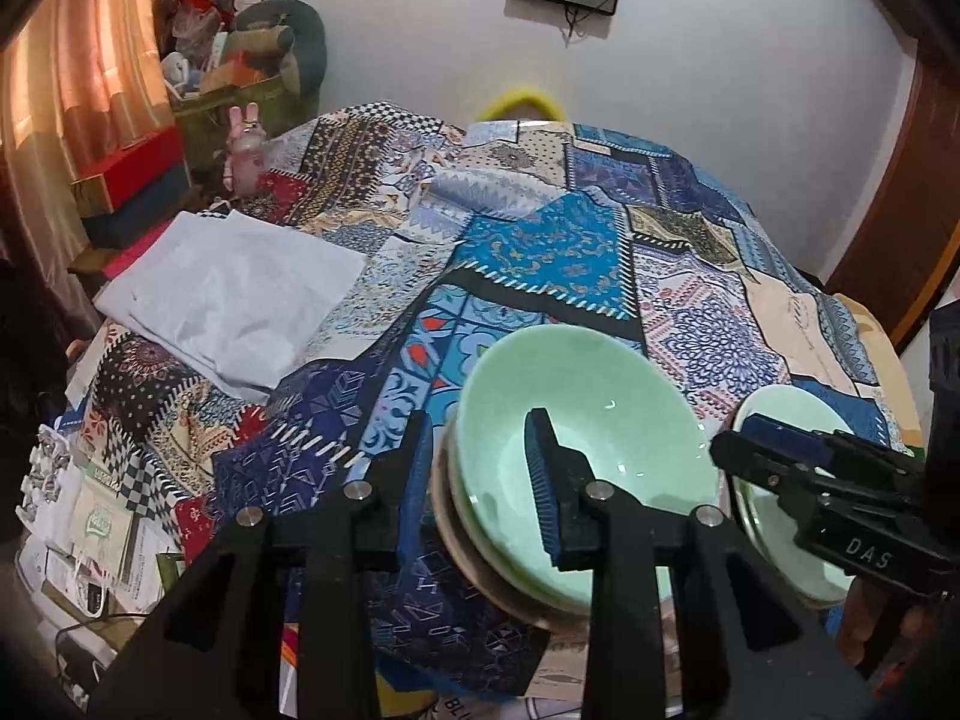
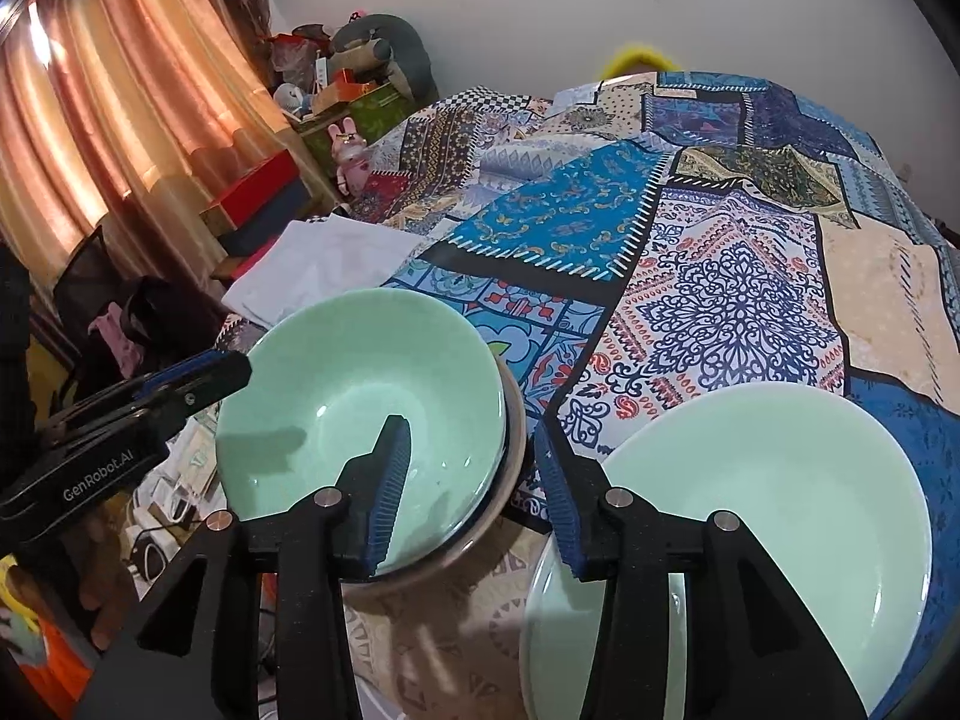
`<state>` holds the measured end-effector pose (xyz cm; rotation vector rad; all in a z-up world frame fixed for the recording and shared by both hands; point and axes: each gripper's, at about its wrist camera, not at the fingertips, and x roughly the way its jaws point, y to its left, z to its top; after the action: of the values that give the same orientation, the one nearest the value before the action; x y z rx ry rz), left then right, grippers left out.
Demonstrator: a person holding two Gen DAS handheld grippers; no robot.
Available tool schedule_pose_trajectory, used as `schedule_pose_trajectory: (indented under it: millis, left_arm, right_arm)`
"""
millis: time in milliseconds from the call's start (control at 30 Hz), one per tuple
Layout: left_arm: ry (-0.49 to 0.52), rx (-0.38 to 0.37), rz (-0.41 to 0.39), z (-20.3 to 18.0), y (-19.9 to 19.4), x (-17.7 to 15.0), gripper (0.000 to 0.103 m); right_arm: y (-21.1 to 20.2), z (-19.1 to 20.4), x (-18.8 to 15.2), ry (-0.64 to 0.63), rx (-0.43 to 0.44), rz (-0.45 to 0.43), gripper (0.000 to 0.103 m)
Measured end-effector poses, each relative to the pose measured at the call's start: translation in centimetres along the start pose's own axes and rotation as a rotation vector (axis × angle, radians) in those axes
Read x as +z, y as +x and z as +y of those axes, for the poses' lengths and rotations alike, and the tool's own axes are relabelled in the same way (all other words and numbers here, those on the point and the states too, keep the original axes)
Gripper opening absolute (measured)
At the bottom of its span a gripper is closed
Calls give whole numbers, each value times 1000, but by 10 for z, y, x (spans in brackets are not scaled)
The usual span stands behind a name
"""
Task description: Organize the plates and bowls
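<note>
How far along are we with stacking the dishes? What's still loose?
Looks done: green bowls are nested on a beige dish, and green plates are stacked beside them. In hand: both grippers are open and straddle the bowl rim, left gripper on one side and right gripper on the other. Left: no other loose dishes show on the patchwork cloth.

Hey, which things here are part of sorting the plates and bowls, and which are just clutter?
Part of the job: green bowl, beige dish under it, green plates.
Just lying about: white folded cloth, pink rabbit toy, red box, papers.
</note>
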<state>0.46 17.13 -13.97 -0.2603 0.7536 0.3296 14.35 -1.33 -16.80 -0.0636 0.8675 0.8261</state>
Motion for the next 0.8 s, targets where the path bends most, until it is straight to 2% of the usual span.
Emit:
schedule_pose_trajectory:
  millis: [100,333,800]
  left_arm:
    - [-34,-27,21,9,5,-5,41]
    - [-81,-72,104,21,27,-18,44]
    - [-95,-124,195,29,59,-36,49]
  right_arm:
    - [0,-2,0,9,-2,-1,46]
    - [11,-3,-1,17,2,22,47]
    - [36,4,-6,22,9,107,47]
